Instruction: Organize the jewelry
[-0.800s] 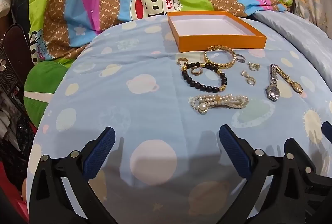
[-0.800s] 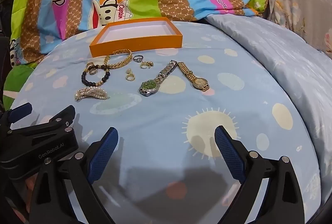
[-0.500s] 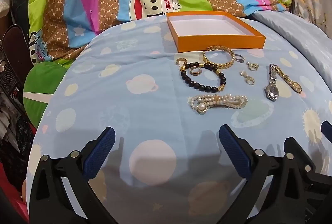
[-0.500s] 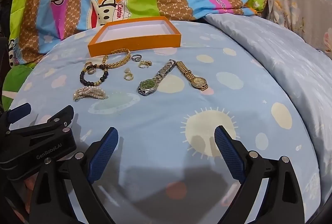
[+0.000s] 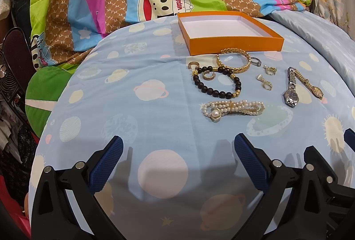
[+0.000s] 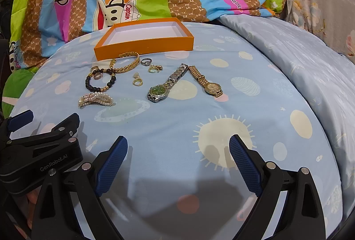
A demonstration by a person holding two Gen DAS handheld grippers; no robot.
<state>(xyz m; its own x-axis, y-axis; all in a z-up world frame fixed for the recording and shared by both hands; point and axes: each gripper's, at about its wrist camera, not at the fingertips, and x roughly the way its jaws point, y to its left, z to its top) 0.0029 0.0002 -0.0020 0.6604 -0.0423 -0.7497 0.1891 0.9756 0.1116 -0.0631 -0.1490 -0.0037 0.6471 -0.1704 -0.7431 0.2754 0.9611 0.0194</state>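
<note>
Orange box (image 5: 230, 35) is being used as landmark: it is lying open-topped w/ white inside on the pale blue bedspread (image 5: 124, 106), and all jewelry is being kept outside it, on the near side. Gold bangle (image 5: 233, 60) is sitting just beside its front wall; black bead bracelet (image 5: 216, 84) and pearl bracelet (image 5: 233, 108) are lying nearer the cameras. Silver watch (image 6: 165, 84) and gold watch (image 6: 206, 81) are lying off the box's right front corner, bands meeting at the top. Small rings (image 6: 137, 81) are scattered btwn bangle and watches. Left gripper (image 5: 177, 151) and right gripper (image 6: 178, 149) are being held spread apart, nothing gripped, well short of the jewelry. Vs 0.8 s ago: nothing is being moved; view is only shifting slightly.
</note>
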